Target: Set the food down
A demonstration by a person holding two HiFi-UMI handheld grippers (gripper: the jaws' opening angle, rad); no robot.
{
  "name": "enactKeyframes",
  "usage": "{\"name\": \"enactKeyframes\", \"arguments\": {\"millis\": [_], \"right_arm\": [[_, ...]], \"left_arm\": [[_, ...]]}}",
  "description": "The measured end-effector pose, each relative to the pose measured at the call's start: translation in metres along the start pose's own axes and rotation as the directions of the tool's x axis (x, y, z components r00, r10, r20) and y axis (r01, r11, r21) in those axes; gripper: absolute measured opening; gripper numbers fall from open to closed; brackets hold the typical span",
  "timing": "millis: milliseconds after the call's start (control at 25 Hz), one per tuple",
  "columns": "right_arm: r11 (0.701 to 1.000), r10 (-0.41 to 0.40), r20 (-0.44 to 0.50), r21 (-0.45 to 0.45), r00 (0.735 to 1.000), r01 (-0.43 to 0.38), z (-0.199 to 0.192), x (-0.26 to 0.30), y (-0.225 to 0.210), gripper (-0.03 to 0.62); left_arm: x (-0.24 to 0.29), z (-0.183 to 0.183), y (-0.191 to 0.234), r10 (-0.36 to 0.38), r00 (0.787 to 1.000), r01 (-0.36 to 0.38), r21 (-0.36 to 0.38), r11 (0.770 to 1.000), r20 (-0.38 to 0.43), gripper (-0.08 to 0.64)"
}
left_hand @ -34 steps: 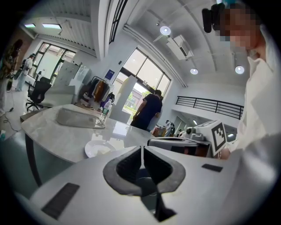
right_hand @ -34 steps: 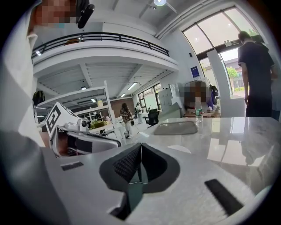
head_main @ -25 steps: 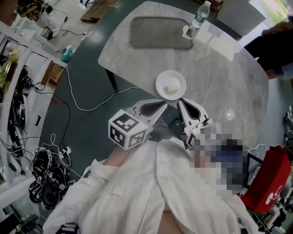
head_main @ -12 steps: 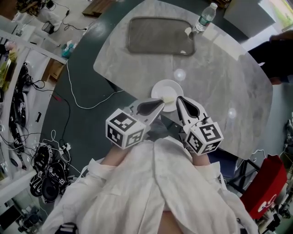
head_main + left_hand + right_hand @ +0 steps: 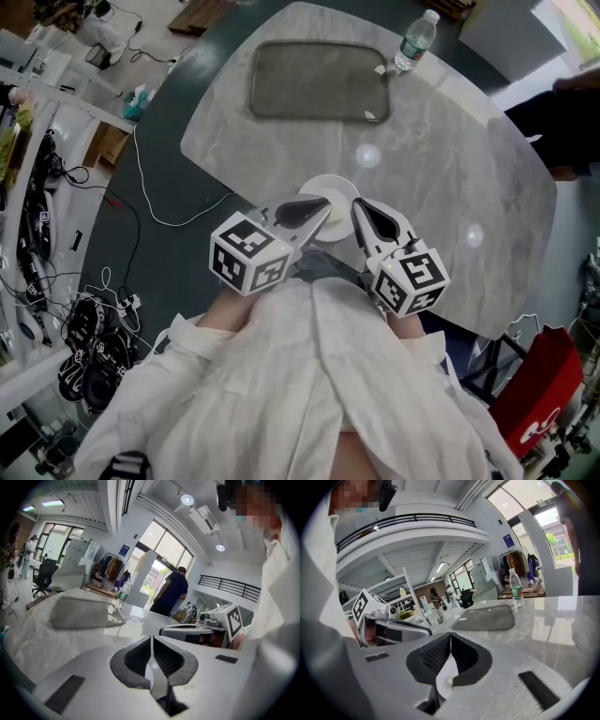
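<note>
Load: the food [image 5: 451, 681], a pale lump on a white plate [image 5: 328, 187]; it shows only in the right gripper view, under the jaws.
Plate position: at the near edge of the marble table [image 5: 450, 187]; whether it rests on the table or hangs just above it cannot be told.
Long axis: none; the plate is round.
Left gripper [image 5: 319, 211]: jaws together, clamped on the plate's near-left rim.
Right gripper [image 5: 359, 211]: jaws together, clamped on the near-right rim.
Key relation: the plate lies ahead of both jaw pairs, toward the table's middle; both grippers converge on it from the table's near side, equally near.
Next move (judgement): lower both grippers level and together, inboard of the table edge, then release.
Risk (judgement): uneven lowering tips the plate; the table edge is close.
Table's far side: grey tray [image 5: 319, 80] and water bottle [image 5: 412, 39], well apart from the plate.
</note>
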State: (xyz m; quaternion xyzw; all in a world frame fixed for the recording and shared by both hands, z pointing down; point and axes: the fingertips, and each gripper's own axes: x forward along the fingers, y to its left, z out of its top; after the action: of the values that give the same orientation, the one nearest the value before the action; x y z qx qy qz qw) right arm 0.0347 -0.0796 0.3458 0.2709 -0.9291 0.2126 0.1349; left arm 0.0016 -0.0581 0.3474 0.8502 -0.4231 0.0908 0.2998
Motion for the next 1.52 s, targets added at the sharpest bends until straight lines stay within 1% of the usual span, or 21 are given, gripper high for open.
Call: {"name": "enactKeyframes", "arguments": {"millis": [200, 440, 560, 760, 1080, 1240, 1400, 1520], "right_arm": [[1.000, -0.004, 0.001, 0.003, 1.000, 0.004, 0.001, -0.001, -0.008, 0.002], [1.000, -0.021, 0.003, 0.008, 1.000, 0.021, 0.000, 0.002, -0.004, 0.002], [0.999, -0.042, 0.003, 0.012, 0.999, 0.041, 0.002, 0.004, -0.003, 0.002], [0.997, -0.080, 0.015, 0.024, 0.997, 0.080, 0.009, 0.005, -0.004, 0.002], [0.992, -0.121, -0.008, 0.044, 0.993, 0.121, 0.001, 0.008, -0.010, 0.002], [0.989, -0.137, -0.027, 0.059, 0.990, 0.138, -0.007, 0.008, -0.012, 0.002], [0.986, -0.150, -0.046, 0.073, 0.988, 0.153, -0.015, 0.011, -0.010, 0.002], [0.982, -0.160, -0.065, 0.091, 0.985, 0.166, -0.022, 0.011, -0.013, 0.003]], "left_arm": [[0.005, -0.003, -0.006, -0.016, 1.000, 0.016, 0.007, 1.000, -0.026, 0.028], [0.005, -0.006, -0.003, -0.042, 0.998, 0.042, 0.005, 0.999, -0.046, 0.028], [0.001, 0.000, -0.001, -0.055, 0.998, 0.055, 0.015, 0.998, -0.042, 0.028], [-0.005, 0.003, 0.003, -0.068, 0.996, 0.070, 0.027, 0.997, -0.057, 0.028], [-0.004, 0.000, 0.009, -0.100, 0.992, 0.101, 0.012, 0.995, -0.076, 0.028], [-0.005, -0.005, 0.015, -0.099, 0.991, 0.099, -0.004, 0.995, -0.087, 0.028], [-0.007, -0.015, 0.022, -0.117, 0.985, 0.117, -0.008, 0.993, -0.127, 0.028], [-0.003, -0.023, 0.023, -0.137, 0.979, 0.134, -0.029, 0.991, -0.153, 0.028]]}}
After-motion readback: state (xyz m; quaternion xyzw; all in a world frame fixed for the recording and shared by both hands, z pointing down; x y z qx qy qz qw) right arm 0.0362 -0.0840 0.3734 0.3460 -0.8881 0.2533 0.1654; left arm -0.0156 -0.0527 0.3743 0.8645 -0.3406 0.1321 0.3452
